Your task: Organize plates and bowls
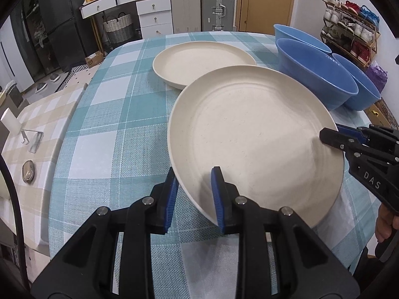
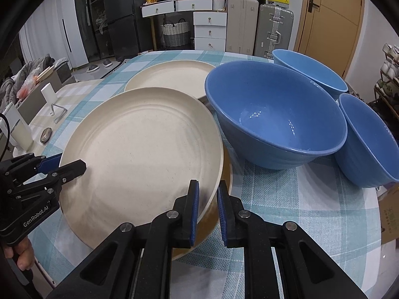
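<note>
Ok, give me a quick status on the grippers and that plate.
Left gripper and right gripper both clamped on near cream plate, lifted and tilted. Second cream plate flat behind it. Three blue bowls close alongside, tight clearance.

Black plastic tool (image 1: 194,194) bodies, blue ribbed pads (image 2: 195,211), silver rivets, white "DAS", "GenRobot.AI" lettering.

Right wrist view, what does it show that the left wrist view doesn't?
Only the right wrist view shows the glossy inside of the nearest blue bowl and the left gripper. Only the left wrist view shows the right gripper. Both show the lifted cream speckled plate, each gripper on its rim, and a second cream plate on the checked tablecloth.
</note>
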Action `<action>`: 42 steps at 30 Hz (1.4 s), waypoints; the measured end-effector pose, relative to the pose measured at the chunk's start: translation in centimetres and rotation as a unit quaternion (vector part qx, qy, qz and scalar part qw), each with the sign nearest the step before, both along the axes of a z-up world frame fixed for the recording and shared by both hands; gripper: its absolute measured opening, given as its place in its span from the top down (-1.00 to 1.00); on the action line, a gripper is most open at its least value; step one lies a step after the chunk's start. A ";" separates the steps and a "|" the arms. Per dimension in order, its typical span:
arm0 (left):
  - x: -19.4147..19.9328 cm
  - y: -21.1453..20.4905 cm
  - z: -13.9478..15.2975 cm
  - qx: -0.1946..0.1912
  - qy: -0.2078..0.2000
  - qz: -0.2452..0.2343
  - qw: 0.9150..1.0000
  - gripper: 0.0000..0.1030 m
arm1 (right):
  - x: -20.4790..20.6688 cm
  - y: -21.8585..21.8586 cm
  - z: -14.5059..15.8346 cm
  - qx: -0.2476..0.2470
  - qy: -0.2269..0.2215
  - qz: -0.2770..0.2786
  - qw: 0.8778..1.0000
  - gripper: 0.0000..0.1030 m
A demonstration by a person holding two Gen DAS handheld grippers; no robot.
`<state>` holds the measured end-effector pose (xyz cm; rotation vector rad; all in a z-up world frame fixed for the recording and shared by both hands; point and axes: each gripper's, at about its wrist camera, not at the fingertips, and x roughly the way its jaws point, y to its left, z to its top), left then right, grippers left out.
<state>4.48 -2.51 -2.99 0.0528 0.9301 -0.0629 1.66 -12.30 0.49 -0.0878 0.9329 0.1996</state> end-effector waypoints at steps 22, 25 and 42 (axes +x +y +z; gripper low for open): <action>-0.2 -2.1 -1.0 0.056 0.009 -0.020 0.998 0.36 | -0.5 0.6 -0.7 -0.038 -0.011 -0.002 0.999 0.60; -0.2 -2.3 -1.2 0.060 0.008 -0.022 0.998 0.31 | -0.8 0.3 -0.8 -0.031 -0.012 -0.003 0.999 0.59; 0.2 -0.8 -1.6 0.003 0.031 -0.019 0.999 0.21 | -0.9 -0.4 -1.4 -0.024 -0.015 0.007 1.000 0.55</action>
